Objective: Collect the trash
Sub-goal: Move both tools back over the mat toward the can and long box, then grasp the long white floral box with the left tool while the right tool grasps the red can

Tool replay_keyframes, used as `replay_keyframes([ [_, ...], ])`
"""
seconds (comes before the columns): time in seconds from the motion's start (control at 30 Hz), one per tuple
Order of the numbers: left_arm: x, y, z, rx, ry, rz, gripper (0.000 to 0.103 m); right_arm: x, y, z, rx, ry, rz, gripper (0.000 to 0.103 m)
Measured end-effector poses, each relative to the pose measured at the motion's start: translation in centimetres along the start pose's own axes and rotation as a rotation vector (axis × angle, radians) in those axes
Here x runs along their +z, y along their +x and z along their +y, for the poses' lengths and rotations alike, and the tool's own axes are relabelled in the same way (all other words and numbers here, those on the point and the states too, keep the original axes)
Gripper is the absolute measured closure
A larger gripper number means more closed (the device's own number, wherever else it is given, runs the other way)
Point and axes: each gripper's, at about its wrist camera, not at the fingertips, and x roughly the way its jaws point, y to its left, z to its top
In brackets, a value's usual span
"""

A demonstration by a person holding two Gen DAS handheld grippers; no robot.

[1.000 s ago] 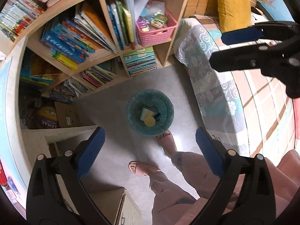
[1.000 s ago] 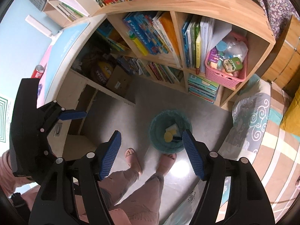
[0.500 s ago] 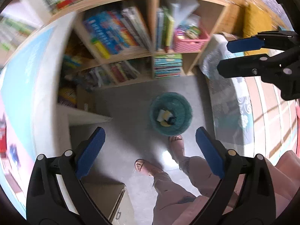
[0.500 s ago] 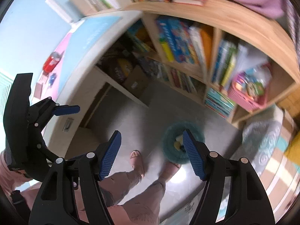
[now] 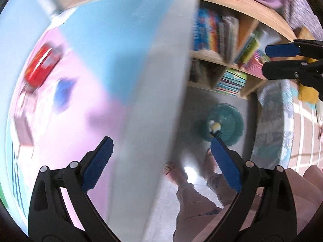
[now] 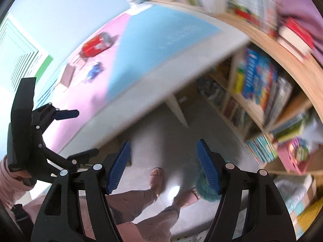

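A red soda can (image 5: 41,65) (image 6: 97,44) lies on its side on a pink and blue desk top (image 5: 105,64) (image 6: 161,46). Beside it sit a crumpled blue wrapper (image 5: 62,91) (image 6: 94,71) and a brown card box (image 6: 67,76). A teal mesh bin (image 5: 225,121) holding some trash stands on the grey floor; in the right wrist view the teal mesh bin (image 6: 205,189) peeks from behind a finger. My left gripper (image 5: 161,159) hangs open over the desk edge, empty. My right gripper (image 6: 163,165) is open and empty above the floor. The views are blurred.
A wooden bookshelf (image 5: 224,46) (image 6: 262,92) full of books lines the wall, with a pink basket (image 6: 292,157) in one cubby. A bed with a patterned cover (image 5: 282,125) lies to the right. The person's sandalled feet (image 6: 156,176) stand by the bin.
Both views have swung away from the bin and bookshelf toward the desk; the can and wrapper now show large. Both grippers stay open and empty.
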Motion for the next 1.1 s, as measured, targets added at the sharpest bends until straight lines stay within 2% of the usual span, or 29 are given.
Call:
replay_keyframes([
  [0.27,-3.2,-1.1,10.4,0.076,-0.189,-0.008,0.008,6.2,4.7,9.4,0.056,-0.173,0.038,0.034],
  [0.57,-5.4,-2.5,19.4,0.149,-0.362,-0.02,0.008,12.9,8.2,17.6,0.1,-0.366,0.058,0.035],
  [0.9,-4.4,-2.4,26.6,0.243,-0.582,-0.019,0.008,21.9,12.6,22.6,0.166,-0.646,0.114,0.035],
  [1.1,-3.3,-1.1,29.8,0.264,-0.725,0.006,0.008,27.3,15.9,24.8,0.198,-0.804,0.148,0.035],
])
